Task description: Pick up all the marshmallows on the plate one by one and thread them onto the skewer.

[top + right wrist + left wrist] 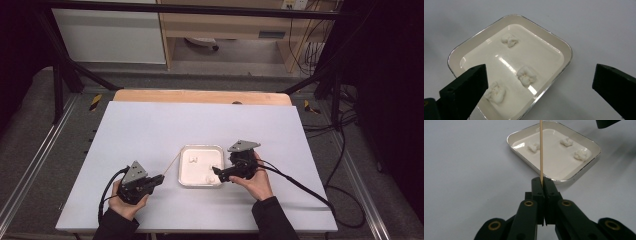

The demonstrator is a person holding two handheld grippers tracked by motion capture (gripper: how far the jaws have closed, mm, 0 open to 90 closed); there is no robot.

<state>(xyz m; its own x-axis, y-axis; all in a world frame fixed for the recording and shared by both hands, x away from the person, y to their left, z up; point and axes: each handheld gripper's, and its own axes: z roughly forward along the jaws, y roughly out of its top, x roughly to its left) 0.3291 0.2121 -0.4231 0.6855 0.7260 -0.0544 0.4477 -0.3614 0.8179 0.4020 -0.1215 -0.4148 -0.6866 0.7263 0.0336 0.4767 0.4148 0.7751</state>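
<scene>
Down at the near left of the worktop [150, 130], the left gripper [159, 179] has its jaws closed tight on the near end of a thin wooden skewer [540, 150]. From there the skewer runs far and right, and its tip lies close to the left rim of a shallow white tray [216, 150] that sits near the middle of the worktop. In the left gripper view the skewer rises straight up from between the two black jaws and crosses in front of the tray.

Three small white lumps [526, 75] lie in the tray, well apart from one another. The right gripper [216, 171] is at the tray's right side, held in the person's right hand [260, 182], with its jaws standing wide open and nothing between them. In the right gripper view one jaw hangs over the tray just beside a lump [496, 92], and the other is out over the bare worktop.
</scene>
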